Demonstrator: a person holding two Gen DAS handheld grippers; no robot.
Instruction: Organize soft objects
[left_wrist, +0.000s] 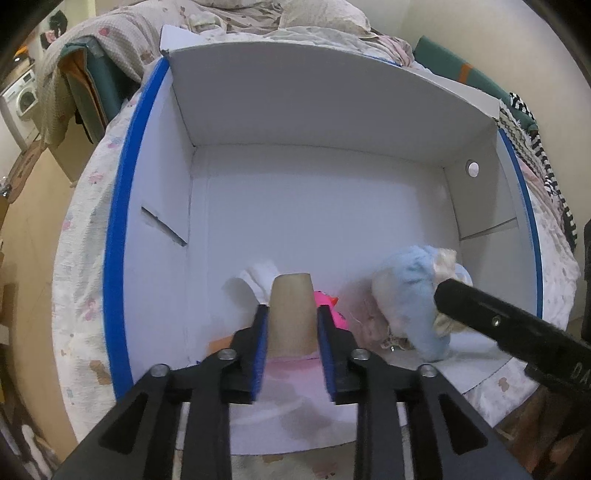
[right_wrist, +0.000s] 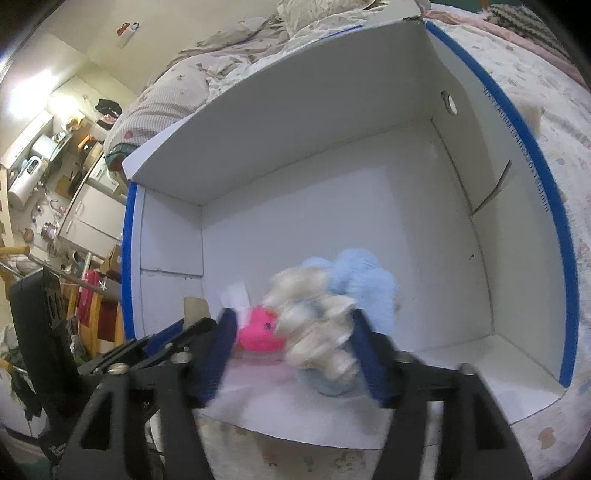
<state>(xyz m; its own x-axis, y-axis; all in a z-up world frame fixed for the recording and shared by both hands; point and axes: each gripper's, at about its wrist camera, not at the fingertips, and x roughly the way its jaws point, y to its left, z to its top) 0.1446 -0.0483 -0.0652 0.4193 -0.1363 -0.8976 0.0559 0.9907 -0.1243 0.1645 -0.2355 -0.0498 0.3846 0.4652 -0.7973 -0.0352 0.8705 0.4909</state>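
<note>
This is a lived-in home, a bedroom that opens onto a small kitchen or utility corner. A bed (left_wrist: 85, 221) with a pale printed sheet fills much of both views, and a rumpled quilt (right_wrist: 207, 74) is heaped along the top of the frame. At the far left of the left wrist view stands a front-loading washing machine (left_wrist: 22, 98). At the left of the right wrist view, white cabinets (right_wrist: 92, 214) sit beside a crowded counter (right_wrist: 55, 162) of small appliances (too small to name each), and clothes hang on a wooden rack (right_wrist: 99, 310) lower left. A striped cloth (left_wrist: 546, 170) lies at the right edge.
</note>
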